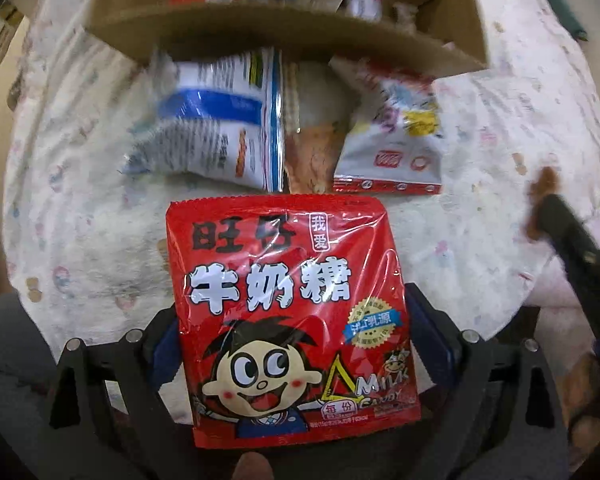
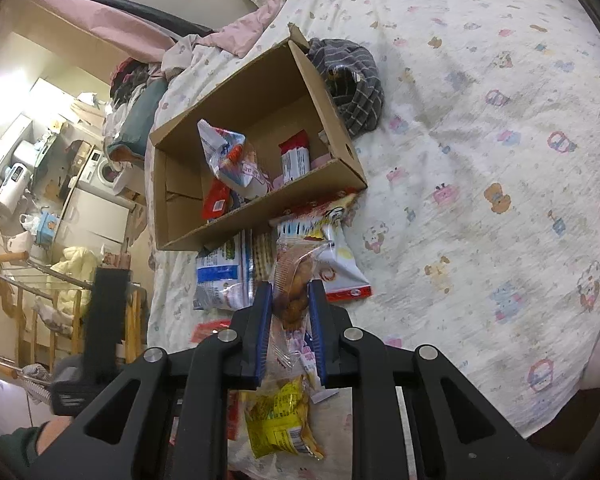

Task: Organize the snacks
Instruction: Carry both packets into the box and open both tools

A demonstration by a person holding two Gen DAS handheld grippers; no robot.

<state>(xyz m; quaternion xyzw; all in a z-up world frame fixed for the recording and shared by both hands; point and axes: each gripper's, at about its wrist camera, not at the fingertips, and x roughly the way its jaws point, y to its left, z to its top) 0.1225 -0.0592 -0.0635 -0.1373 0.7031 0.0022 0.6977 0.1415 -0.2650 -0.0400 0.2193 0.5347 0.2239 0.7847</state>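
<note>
My left gripper (image 1: 296, 328) is shut on a red milk-candy bag (image 1: 292, 312) and holds it above the bed, in front of the cardboard box (image 1: 260, 28). My right gripper (image 2: 288, 300) is shut on a clear packet of brown snack pieces (image 2: 296, 276), raised over the loose snacks. The box (image 2: 204, 220) stands open on the bed with several snack packs (image 2: 232, 160) inside. A blue-and-white bag (image 1: 216, 120), a cracker pack (image 1: 308, 108) and a white-and-red bag (image 1: 396, 140) lie before the box. The right gripper also shows at the right edge of the left wrist view (image 1: 540, 208).
The bed sheet (image 2: 480, 160) with cartoon prints spreads right of the box. A grey checked cloth (image 2: 356, 80) lies behind the box. A yellow snack packet (image 2: 280, 412) lies under my right gripper. A drying rack and room clutter (image 2: 40, 240) stand left of the bed.
</note>
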